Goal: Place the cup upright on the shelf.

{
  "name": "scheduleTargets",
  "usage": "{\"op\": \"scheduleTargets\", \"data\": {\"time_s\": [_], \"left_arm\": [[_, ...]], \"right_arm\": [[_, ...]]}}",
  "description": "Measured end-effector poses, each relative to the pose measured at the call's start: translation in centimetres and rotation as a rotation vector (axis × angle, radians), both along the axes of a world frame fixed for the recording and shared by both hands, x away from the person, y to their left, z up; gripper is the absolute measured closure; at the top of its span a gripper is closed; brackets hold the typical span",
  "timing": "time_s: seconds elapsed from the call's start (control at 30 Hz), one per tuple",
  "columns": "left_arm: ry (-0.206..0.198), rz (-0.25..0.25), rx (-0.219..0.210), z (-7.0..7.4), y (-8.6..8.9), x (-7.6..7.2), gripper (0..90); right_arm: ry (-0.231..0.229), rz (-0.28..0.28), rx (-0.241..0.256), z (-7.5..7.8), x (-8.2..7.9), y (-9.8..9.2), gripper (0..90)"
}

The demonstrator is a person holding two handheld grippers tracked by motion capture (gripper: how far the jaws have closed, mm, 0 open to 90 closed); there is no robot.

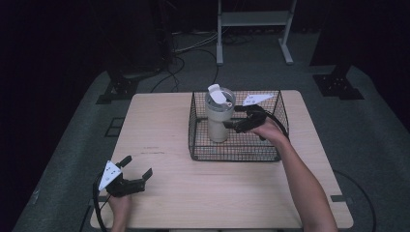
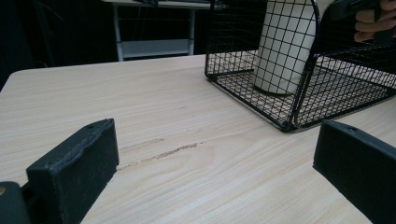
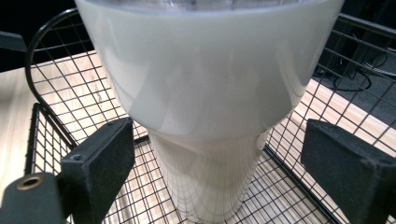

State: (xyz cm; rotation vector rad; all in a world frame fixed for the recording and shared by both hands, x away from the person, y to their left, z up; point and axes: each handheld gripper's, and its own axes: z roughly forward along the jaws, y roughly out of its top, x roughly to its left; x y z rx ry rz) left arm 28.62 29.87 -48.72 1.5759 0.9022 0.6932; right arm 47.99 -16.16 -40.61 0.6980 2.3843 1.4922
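A cream tumbler (image 1: 218, 118) with a clear lid and flipped-up white tab stands upright inside a black wire basket (image 1: 198, 145) at the table's far middle. My right gripper (image 1: 233, 118) reaches into the basket from the right, open, its jaws on either side of the tumbler (image 3: 210, 102) without touching it. My left gripper (image 1: 137, 167) rests open near the table's front left corner, nothing between its jaws. From the left gripper view the basket (image 2: 299, 102) and tumbler (image 2: 285, 51) stand ahead to the right.
The light wooden table (image 1: 159, 130) has bare surface left of and in front of the basket. A white metal frame (image 1: 254, 29) and cables lie on the dark floor beyond the table. Black stands sit at both far corners.
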Motion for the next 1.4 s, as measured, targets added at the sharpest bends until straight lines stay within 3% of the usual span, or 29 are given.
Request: {"op": "scheduleTargets", "data": {"time_s": [0.27, 0.67, 1.4], "left_arm": [[-0.001, -0.001, 0.001, 0.0, 0.0, 0.0, 0.0], [-0.001, 0.000, 0.005, 0.0, -0.1, 0.0, 0.0], [0.001, 0.000, 0.007, 0.0, -0.1, 0.0, 0.0]], "right_arm": [[0.006, -0.006, 0.001, 0.7, -0.8, -0.5, 9.5], [-0.011, -0.025, 0.044, 2.4, -1.4, -1.2, 9.5], [-0.032, -0.065, 0.041, 4.4, -2.5, -3.6, 9.5]]}}
